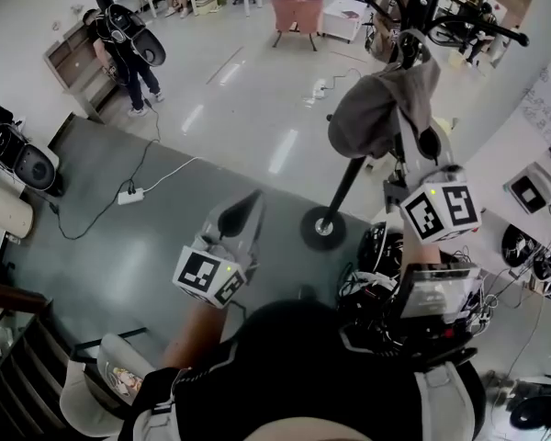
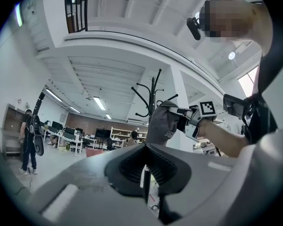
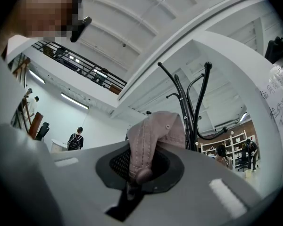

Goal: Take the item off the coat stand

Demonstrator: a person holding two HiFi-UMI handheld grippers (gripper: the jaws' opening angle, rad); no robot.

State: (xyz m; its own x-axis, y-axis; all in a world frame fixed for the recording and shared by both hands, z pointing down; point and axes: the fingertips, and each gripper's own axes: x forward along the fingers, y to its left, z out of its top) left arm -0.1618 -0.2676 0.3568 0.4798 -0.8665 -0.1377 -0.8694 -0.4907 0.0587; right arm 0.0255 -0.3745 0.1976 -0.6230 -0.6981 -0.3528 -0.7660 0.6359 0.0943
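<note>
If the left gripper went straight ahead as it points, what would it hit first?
Probably the cap at the coat stand, held by the right gripper; depth is unclear.

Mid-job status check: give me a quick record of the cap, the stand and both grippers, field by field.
item: grey-brown cap, up against the coat stand
coat stand: black, upright
right gripper: raised to the stand, shut on the cap's edge
left gripper: jaws together, nothing between them, held lower and clear of the stand
cap on hook: cannot tell from these views
task state: cap gripped, not yet carried away from the stand
</note>
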